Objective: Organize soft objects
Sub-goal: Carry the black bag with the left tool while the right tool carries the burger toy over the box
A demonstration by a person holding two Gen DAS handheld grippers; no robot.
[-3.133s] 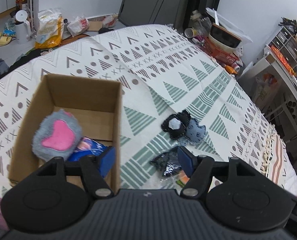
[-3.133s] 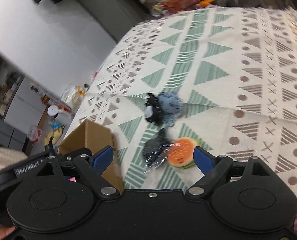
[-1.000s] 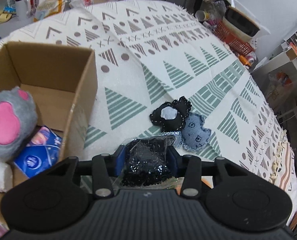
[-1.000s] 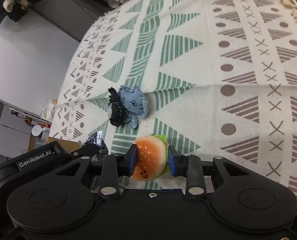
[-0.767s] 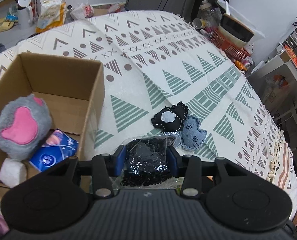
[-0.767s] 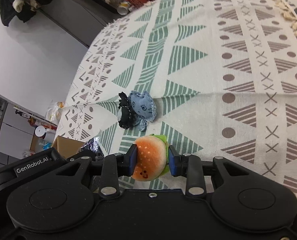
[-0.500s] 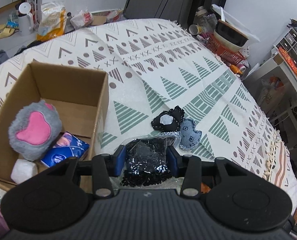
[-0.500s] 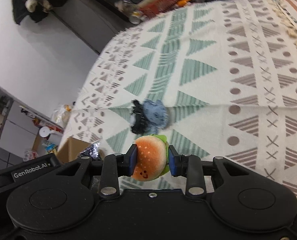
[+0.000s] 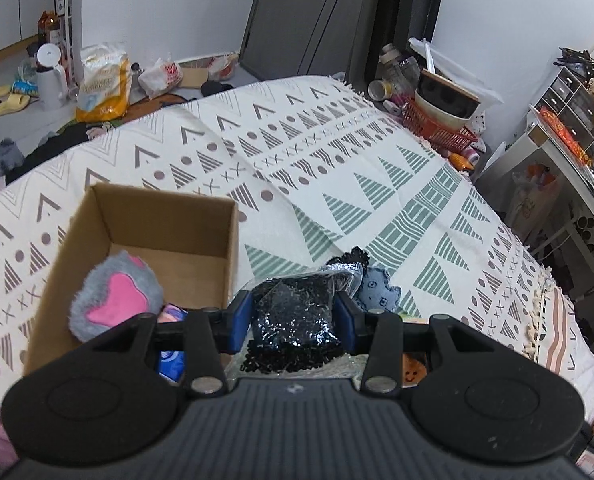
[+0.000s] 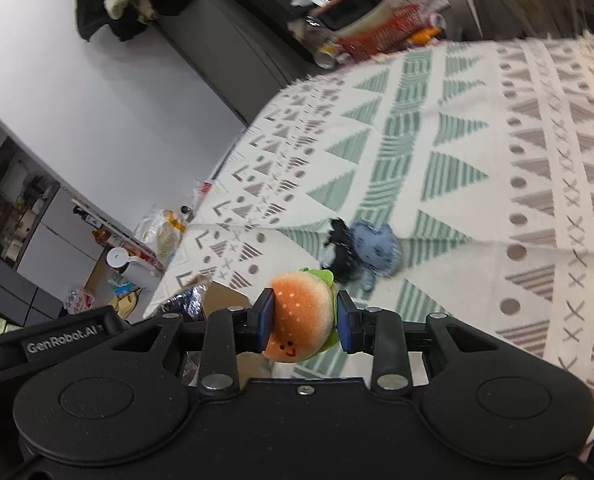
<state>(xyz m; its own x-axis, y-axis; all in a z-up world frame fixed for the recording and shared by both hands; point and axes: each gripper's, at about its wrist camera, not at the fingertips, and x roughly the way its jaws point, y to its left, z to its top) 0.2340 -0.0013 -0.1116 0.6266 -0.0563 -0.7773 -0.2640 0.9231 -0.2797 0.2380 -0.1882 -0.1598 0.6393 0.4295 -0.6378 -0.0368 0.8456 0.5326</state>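
My left gripper [image 9: 293, 320] is shut on a clear bag of black beads [image 9: 293, 312], held above the bed just right of a cardboard box [image 9: 153, 216]. Inside the box lie a grey plush paw with a pink pad [image 9: 115, 300] and a blue tissue pack [image 9: 171, 356]. My right gripper [image 10: 303, 316] is shut on a plush hamburger [image 10: 303, 316] with a small smiley face, lifted off the patterned blanket [image 10: 477, 184]. A black felt toy [image 10: 339, 252] and a blue denim toy [image 10: 377, 248] lie together on the blanket beyond it; in the left wrist view the denim toy [image 9: 379, 298] peeks out behind the bag.
The blanket [image 9: 337, 168] covers the bed. A red basket with a bowl [image 9: 441, 120] sits past the far edge, shelves with clutter [image 9: 569, 120] stand to the right. Bags, a white kettle [image 9: 51, 76] and slippers litter the floor at left.
Both grippers closed on their objects about a second ago and have since risen from the blanket, so the box and toys look smaller and farther. The right view has tilted up toward the wall.
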